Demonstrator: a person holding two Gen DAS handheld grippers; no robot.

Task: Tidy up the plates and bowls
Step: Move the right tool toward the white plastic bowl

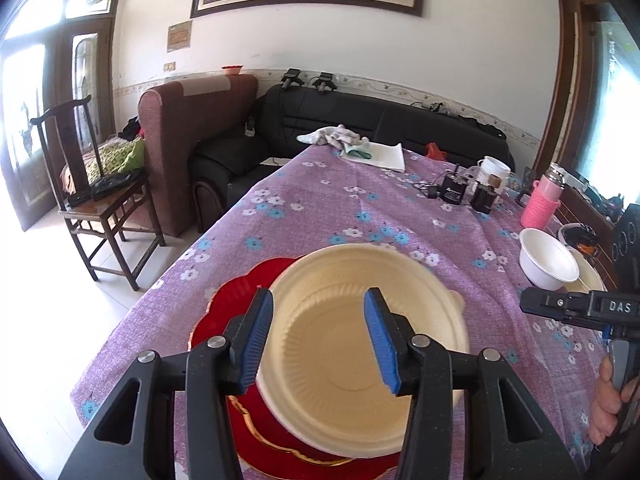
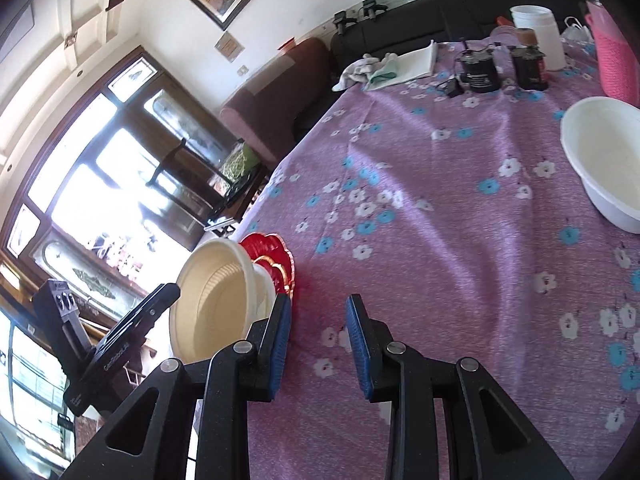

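so starting on the left, the red plate (image 1: 224,312) is sitting near the left edge of the purple flowered tablecloth (image 1: 360,208), and the cream bowl (image 1: 360,344) is resting right on top of it; the plate is looking like hard glossy plastic with a scalloped gold-trimmed rim, so I'm guessing it's stiff, light and a bit slippery, best pinched at the rim; the cream bowl is looking like thin pulp or foam disposable ware, so I'm betting it's nearly weightless and easy to dent, and a gentle pinch over the rim wall is the way to go, not a squeeze; the left gripper (image 1: 320,336) is hovering just above that bowl with its blue pads spread apart and nothing pressed between them, near rim showing in the gap, so it's not gripping anything; moving right, the right gripper (image 2: 318,336) is hanging over bare cloth, pads parted with only tablecloth between them, empty too; in the left view a hand (image 1: 608,400) is showing around its handle; further right the white bowl (image 2: 604,160) is sitting far right, seemingly on a pale plate (image 1: 592,276), though I can't tell for sure; it's looking just as light and flimsy, so grab the rim and watch it doesn't skid on the cloth.
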